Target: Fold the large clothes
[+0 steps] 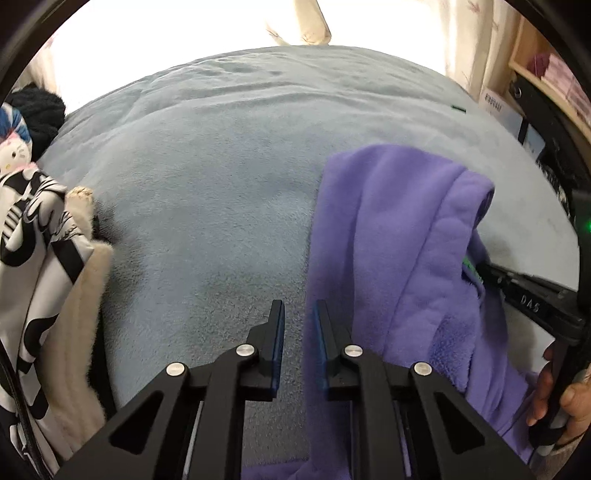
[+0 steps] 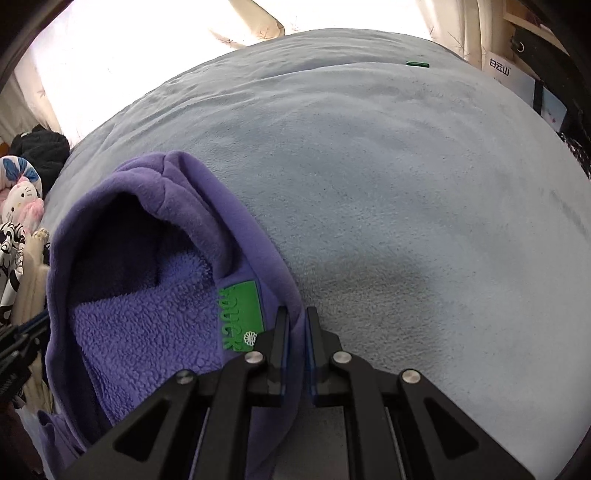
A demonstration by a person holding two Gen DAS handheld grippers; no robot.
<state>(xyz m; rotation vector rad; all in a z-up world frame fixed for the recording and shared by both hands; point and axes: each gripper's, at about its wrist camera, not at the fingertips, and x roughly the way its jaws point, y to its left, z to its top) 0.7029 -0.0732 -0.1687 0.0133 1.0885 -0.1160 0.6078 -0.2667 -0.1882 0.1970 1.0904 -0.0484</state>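
Note:
A purple fleece hoodie (image 1: 399, 236) hangs lifted above the grey blanket (image 1: 207, 177). It has a green label (image 2: 242, 306) near its edge and shows its fuzzy inside (image 2: 140, 332) in the right wrist view. My right gripper (image 2: 297, 317) is shut on the hoodie's edge beside the label; it also shows in the left wrist view (image 1: 484, 271), held by a hand. My left gripper (image 1: 298, 314) is open and empty, just left of the hoodie's hanging edge, with only blanket between its fingers.
The grey blanket (image 2: 406, 184) covers the bed. A Hello Kitty plush (image 1: 16, 151), a black-and-white cloth (image 1: 33, 236) and cream fleece (image 1: 74, 332) lie at the left edge. A shelf with boxes (image 2: 517, 74) stands at the right. Curtains (image 1: 303, 22) hang behind.

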